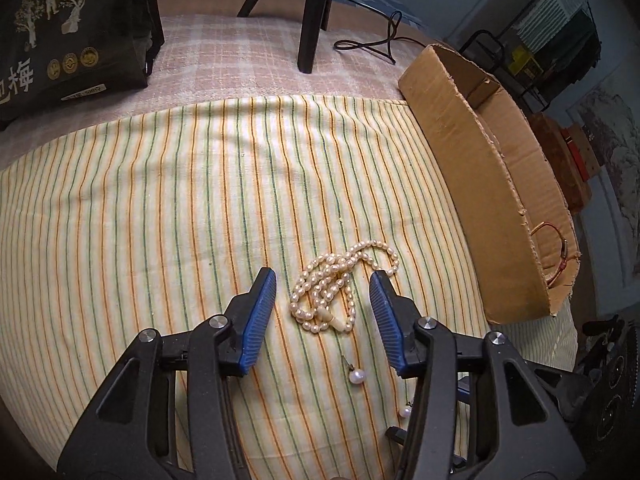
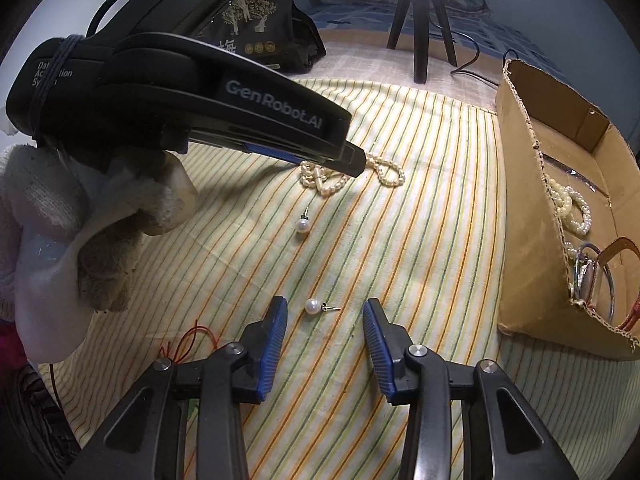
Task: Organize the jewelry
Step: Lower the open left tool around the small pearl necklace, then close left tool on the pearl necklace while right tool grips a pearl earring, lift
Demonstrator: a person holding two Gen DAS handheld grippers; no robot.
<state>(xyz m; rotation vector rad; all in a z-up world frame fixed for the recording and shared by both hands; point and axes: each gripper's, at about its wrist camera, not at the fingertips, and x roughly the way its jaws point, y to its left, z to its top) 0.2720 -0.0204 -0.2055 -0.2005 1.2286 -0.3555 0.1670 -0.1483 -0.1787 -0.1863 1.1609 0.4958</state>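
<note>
the striped cloth (image 1: pixel 160 208) is my landmark, spread over the bed with everything else on or beside it. along its right edge stands the cardboard box (image 1: pixel 460 184), open on top; from my right wrist view i see pearl bracelets (image 2: pixel 572 208) inside it, and nearer the torn front corner some bangles (image 2: pixel 592 276) and a red strap. off the cloth's far left corner sits a black printed bag (image 1: pixel 68 28), and beyond its far edge stand dark tripod legs (image 1: pixel 316 12).

my left hand-held gripper (image 1: pixel 322 284) hangs low over the middle of the cloth, jaws spread wide, grasping nothing. the pearl necklace (image 1: pixel 340 280) lies heaped on the cloth between its blue pads, not touched by either that i can tell. my right hand-held gripper (image 2: pixel 325 312) is released too, near the cloth's front edge, holding nothing.

one pearl earring (image 2: pixel 314 306) lies on the cloth between the right fingertips, post pointing toward the box. a second pearl earring (image 2: pixel 302 224) lies between that one and the necklace. a thin red thread (image 2: pixel 188 344) curls at the cloth's near left edge.
</note>
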